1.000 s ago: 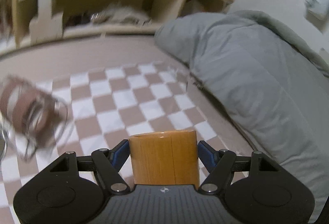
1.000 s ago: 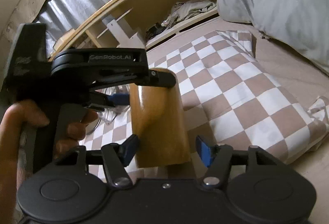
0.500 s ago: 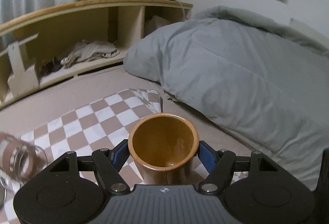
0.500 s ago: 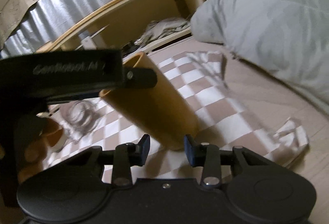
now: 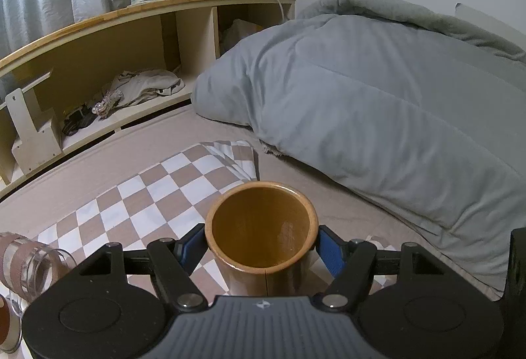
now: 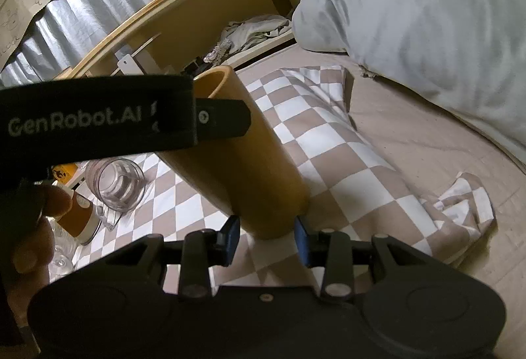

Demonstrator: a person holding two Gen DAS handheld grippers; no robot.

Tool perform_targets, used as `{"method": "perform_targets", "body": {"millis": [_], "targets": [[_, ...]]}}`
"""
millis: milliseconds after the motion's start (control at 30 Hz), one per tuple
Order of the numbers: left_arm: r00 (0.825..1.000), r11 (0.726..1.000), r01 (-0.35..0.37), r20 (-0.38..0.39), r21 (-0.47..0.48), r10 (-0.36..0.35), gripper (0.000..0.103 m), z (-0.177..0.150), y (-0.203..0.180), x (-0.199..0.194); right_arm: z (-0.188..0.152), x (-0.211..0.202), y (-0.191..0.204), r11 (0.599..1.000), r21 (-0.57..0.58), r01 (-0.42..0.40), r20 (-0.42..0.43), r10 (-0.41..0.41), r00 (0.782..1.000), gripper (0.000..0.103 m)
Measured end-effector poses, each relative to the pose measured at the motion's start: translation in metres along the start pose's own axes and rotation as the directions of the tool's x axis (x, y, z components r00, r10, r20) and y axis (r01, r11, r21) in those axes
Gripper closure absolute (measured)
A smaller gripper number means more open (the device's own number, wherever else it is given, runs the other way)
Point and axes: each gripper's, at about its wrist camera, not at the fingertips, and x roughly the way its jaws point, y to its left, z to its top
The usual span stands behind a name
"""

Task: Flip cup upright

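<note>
The left gripper (image 5: 262,247) clamps a tan wooden cup (image 5: 262,229) just below its rim, blue pads (image 5: 330,248) pressed against both sides, the open mouth facing the left wrist camera. Seen from the right wrist, the cup (image 6: 243,161) leans at a tilt over the checkered cloth (image 6: 332,141), rim toward the wooden shelf (image 6: 184,26), base low. The right gripper (image 6: 267,237) sits at that base, its fingers closed in around it; whether they press the wood cannot be told. A clear glass (image 6: 115,184) lies on its side near the cloth's left edge. A grey duvet (image 5: 378,102) is heaped beyond the cloth's right edge.
</note>
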Motion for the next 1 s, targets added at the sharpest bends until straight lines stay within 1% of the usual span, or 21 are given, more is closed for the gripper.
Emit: {"method": "perform_targets", "body": {"millis": [33,67,133,167,267,367,400,467,533,600,700,767,833,1000], "targets": [[1.000,1.000,0.024,0.002,-0.020,-0.024,0.029,0.000,0.002,-0.002,0.000,-0.001,0.001,1.000,-0.004,0.000,0.005,0.000,1.000,0.065],[1.000,0.999,0.025,0.006,-0.045,-0.025,0.029,0.001,0.004,-0.004,0.000,-0.003,0.001,1.000,-0.011,0.000,0.009,0.000,1.000,0.065],[1.000,0.997,0.027,0.016,-0.071,-0.026,0.027,0.002,0.008,-0.010,0.001,-0.008,0.005,1.000,-0.025,-0.004,0.014,0.004,1.000,0.057],[0.999,0.997,0.027,0.021,-0.076,-0.026,0.026,0.002,0.010,-0.014,0.001,-0.012,0.008,0.999,-0.038,0.000,0.022,0.001,1.000,0.056],[0.999,0.995,0.017,0.040,-0.094,-0.014,0.022,0.001,0.015,-0.028,0.001,-0.023,0.020,0.993,-0.110,0.042,0.048,-0.037,0.998,0.053],[0.998,0.992,0.016,0.067,-0.125,-0.007,0.017,-0.004,0.024,-0.047,0.001,-0.035,0.027,0.986,-0.149,0.070,0.074,-0.059,0.996,0.048],[0.997,0.991,0.013,0.076,-0.131,-0.003,0.014,-0.005,0.026,-0.053,0.003,-0.040,0.028,0.985,-0.154,0.074,0.084,-0.062,0.995,0.046],[0.995,0.991,0.002,0.096,-0.137,0.011,0.010,-0.010,0.030,-0.067,0.005,-0.050,0.032,0.982,-0.166,0.088,0.109,-0.070,0.992,0.041],[0.993,0.991,-0.021,0.110,-0.133,0.036,0.008,-0.015,0.032,-0.082,0.008,-0.061,0.036,0.978,-0.181,0.104,0.135,-0.080,0.988,0.033],[0.991,0.990,-0.045,0.119,-0.133,0.061,0.006,-0.022,0.036,-0.096,0.010,-0.074,0.039,0.973,-0.195,0.123,0.163,-0.092,0.982,0.030],[0.988,0.988,-0.069,0.130,-0.140,0.088,0.005,-0.035,0.040,-0.117,0.009,-0.092,0.045,0.963,-0.225,0.147,0.193,-0.103,0.976,0.025],[0.985,0.986,-0.082,0.136,-0.142,0.101,0.003,-0.045,0.043,-0.129,0.008,-0.103,0.049,0.956,-0.245,0.163,0.210,-0.112,0.971,0.024],[0.983,0.986,-0.094,0.143,-0.140,0.114,0.000,-0.054,0.044,-0.140,0.007,-0.115,0.054,0.951,-0.256,0.174,0.225,-0.116,0.968,0.021],[0.973,0.981,-0.136,0.167,-0.140,0.158,0.000,-0.073,0.047,-0.167,0.003,-0.141,0.064,0.939,-0.278,0.203,0.267,-0.128,0.955,0.013]]}}
